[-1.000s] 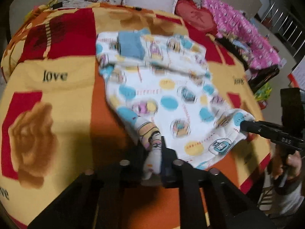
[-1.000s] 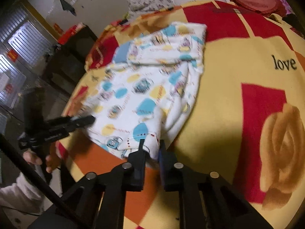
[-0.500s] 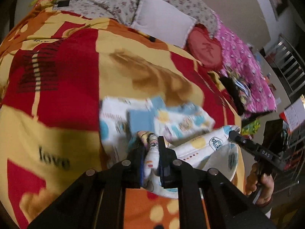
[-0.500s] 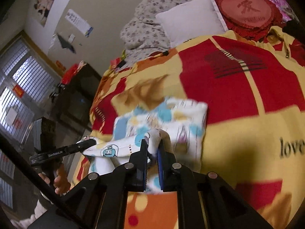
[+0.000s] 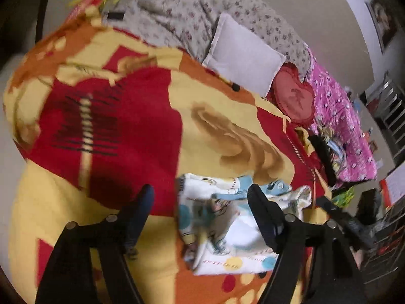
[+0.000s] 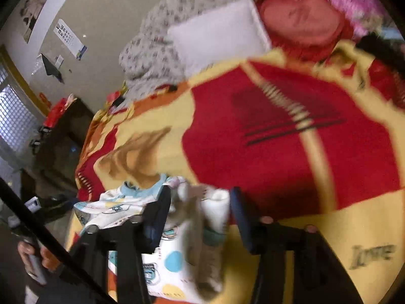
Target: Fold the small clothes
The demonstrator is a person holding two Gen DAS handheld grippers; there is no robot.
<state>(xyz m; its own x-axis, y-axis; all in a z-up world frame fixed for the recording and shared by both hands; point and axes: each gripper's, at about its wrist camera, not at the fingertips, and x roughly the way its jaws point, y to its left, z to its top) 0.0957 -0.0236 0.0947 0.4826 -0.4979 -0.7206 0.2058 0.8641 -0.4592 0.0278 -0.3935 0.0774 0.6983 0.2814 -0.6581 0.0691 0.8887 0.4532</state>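
Note:
A small white garment with blue and yellow dots [image 5: 222, 225] lies folded over on the red, yellow and orange blanket [image 5: 114, 131]. My left gripper [image 5: 201, 192] is open above the garment's far edge and holds nothing. My right gripper [image 6: 200, 195] is open too, with the loose garment [image 6: 174, 258] bunched between and below its fingers. The right gripper also shows at the right edge of the left wrist view [image 5: 336, 215].
At the head of the bed lie a white pillow [image 5: 243, 53], a red heart cushion [image 5: 295, 98], a flowered grey quilt [image 5: 202, 10] and a pink cover [image 5: 339, 129]. Dark furniture [image 6: 55, 136] stands beside the bed.
Both grippers carried the garment's near end forward over its far half, then opened and let it go. The garment now lies folded.

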